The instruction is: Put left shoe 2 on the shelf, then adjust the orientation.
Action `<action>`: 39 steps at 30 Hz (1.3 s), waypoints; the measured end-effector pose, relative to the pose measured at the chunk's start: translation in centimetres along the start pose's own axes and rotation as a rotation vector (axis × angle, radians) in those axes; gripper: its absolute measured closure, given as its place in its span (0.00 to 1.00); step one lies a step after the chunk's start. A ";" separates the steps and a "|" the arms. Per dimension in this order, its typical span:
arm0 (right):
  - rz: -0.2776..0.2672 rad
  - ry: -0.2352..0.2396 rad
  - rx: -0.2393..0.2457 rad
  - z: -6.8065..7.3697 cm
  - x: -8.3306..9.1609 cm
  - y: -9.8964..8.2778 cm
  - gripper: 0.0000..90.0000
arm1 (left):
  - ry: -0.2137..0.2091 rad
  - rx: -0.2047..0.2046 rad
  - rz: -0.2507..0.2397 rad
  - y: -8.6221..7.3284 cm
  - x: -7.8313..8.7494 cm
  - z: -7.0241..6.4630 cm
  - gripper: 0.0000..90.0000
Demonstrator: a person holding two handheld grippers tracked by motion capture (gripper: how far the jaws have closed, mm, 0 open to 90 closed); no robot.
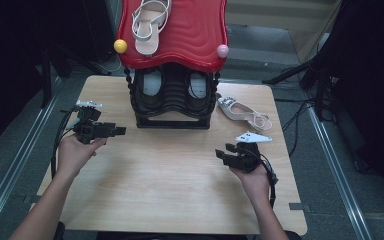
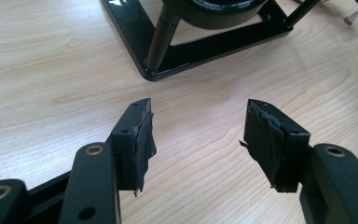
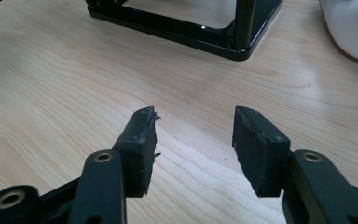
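On our left, the left gripper (image 1: pixel 121 131) hovers over bare table (image 1: pixel 170 170), jaws apart and empty, aimed at the rack (image 1: pixel 172 102). One sandal (image 1: pixel 150 25) lies on the rack's red top. The right gripper (image 1: pixel 221 152) sits low, jaws partly open with nothing between them. Nearest to it, just right of the rack, the white sandal (image 1: pixel 242 112) rests on the table — light, we judge, with thin floppy straps and a stiffer sole; pinching the sole edge or heel seems safest. The shoes on the lower shelf are shadowed — hard to make out.
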State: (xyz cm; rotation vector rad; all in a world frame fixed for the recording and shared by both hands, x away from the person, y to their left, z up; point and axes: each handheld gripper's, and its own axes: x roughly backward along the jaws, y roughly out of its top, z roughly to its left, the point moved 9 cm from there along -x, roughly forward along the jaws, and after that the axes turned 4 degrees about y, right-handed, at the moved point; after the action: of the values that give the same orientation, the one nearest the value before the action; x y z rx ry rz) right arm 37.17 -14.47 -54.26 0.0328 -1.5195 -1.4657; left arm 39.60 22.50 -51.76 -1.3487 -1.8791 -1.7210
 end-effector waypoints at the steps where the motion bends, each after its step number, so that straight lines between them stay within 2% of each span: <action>1: -0.003 0.002 -0.003 -0.1 0.0 0.0 0.57 | -0.001 -0.002 -0.003 -0.1 0.0 0.0 0.47; 6: -0.006 0.002 -0.009 -0.5 0.0 0.3 0.57 | -0.014 0.007 -0.024 -0.9 0.0 -0.2 0.47; 13: -0.009 0.001 -0.015 -1.3 -0.4 0.9 0.58 | -0.019 -0.003 -0.008 -2.5 -0.2 -0.7 0.47; 15: -0.010 0.000 -0.015 -1.5 -0.4 1.0 0.58 | -0.014 -0.020 0.007 -2.9 -0.5 -0.8 0.48; 21: -0.009 0.005 -0.029 -1.8 -0.6 1.3 0.60 | -0.017 -0.033 0.022 -3.5 -0.8 -0.9 0.48; 23: -0.012 0.003 -0.034 -2.0 -0.6 1.3 0.60 | -0.029 -0.021 0.023 -3.6 -0.8 -0.9 0.48; 25: -0.015 0.002 -0.038 -2.2 -0.5 1.4 0.62 | -0.024 -0.025 0.019 -3.6 -0.9 -0.9 0.48; 27: -0.016 0.005 -0.038 -2.4 -0.4 1.5 0.68 | -0.035 -0.024 0.018 -3.6 -0.8 -0.9 0.48; 30: -0.025 0.001 -0.032 -2.7 -0.4 1.7 0.74 | -0.022 -0.019 0.005 -3.5 -0.8 -0.8 0.48; 32: -0.019 0.003 -0.044 -3.0 -0.4 1.7 0.80 | -0.011 -0.033 0.010 -3.5 -1.0 -0.8 0.49; 36: -0.010 0.002 -0.060 -3.6 -0.3 1.7 0.96 | -0.018 -0.047 0.028 -3.7 -1.2 -1.2 0.49; 39: -0.017 -0.021 -0.072 -4.4 -0.1 1.8 1.00 | -0.025 -0.050 0.026 -3.6 -1.2 -1.5 0.49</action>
State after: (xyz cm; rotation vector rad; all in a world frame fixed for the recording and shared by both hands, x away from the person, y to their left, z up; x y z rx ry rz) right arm 41.08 -17.23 -53.87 -0.0126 -1.4850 -1.5379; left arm 36.93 21.13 -54.58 -1.4129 -1.8345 -1.7575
